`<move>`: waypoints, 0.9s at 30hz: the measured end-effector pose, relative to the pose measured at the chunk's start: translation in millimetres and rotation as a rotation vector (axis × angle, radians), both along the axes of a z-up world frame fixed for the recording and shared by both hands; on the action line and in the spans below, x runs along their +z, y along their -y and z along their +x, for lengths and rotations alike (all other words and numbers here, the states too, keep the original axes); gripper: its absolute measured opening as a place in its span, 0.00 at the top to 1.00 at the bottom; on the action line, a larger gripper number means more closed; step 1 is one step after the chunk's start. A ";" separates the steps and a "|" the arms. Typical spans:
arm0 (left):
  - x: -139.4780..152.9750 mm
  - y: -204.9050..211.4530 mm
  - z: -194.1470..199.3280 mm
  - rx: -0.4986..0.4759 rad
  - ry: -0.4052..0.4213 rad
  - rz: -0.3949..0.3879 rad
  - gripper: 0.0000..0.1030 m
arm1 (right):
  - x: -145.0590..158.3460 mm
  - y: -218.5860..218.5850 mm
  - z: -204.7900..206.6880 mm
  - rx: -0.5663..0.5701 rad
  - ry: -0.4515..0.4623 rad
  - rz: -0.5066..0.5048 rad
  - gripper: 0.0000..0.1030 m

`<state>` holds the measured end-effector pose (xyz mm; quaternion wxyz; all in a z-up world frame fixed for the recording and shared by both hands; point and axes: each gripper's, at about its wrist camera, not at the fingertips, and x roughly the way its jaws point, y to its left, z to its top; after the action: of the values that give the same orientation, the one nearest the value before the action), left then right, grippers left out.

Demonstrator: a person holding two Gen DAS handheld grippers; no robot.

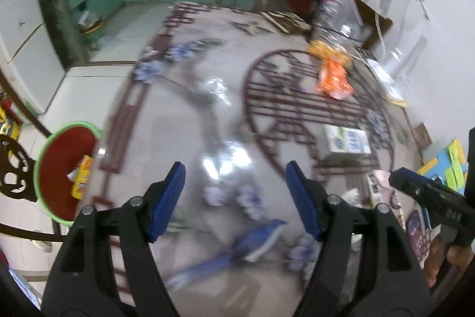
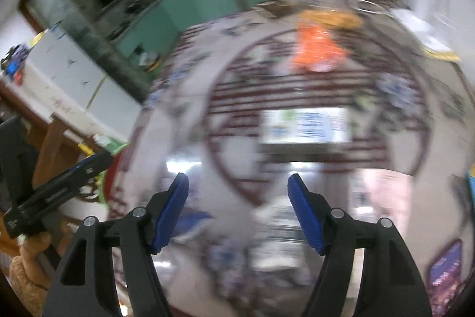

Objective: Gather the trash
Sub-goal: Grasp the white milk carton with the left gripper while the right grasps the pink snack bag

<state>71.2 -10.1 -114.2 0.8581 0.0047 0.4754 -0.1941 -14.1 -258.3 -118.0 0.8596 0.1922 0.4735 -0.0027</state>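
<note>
Glossy table [image 1: 207, 115] edge — red bin [image 1: 63, 171] beside.

Tablecloth [image 1: 207, 115] – pale w/ maroon lattice, blue flowers. Bin [image 1: 63, 168]: red inside, green rim. Wrapper [image 1: 334, 76] orange; carton [image 1: 347, 141] white/blue – gripper pads [image 1: 169, 198] blue.

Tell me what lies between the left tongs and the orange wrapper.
Left wrist view: mostly bare patterned tabletop with glare between the left tongs and the orange wrapper. The white carton sits off to the right of that line.
</note>
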 end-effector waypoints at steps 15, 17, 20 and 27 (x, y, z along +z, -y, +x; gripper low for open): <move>-20.4 145.1 -8.1 -0.418 0.063 0.117 0.21 | -99.0 94.6 -38.0 -0.110 -0.325 -0.015 0.55; -26.6 163.0 -1.0 -0.481 0.062 0.142 0.21 | -101.3 96.5 -34.7 -0.097 -0.314 0.006 0.58; -40.0 190.4 8.4 -0.584 0.063 0.200 0.21 | -95.0 106.8 -28.7 -0.115 -0.280 -0.004 0.59; -83.1 244.1 26.9 -0.838 0.028 0.334 0.18 | -70.9 147.1 -14.5 -0.197 -0.195 -0.009 0.59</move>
<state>98.1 -254.2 -197.2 0.6993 0.3379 0.4455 -0.4454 -28.6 -405.4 -188.9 0.8059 0.2328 0.5335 -0.1080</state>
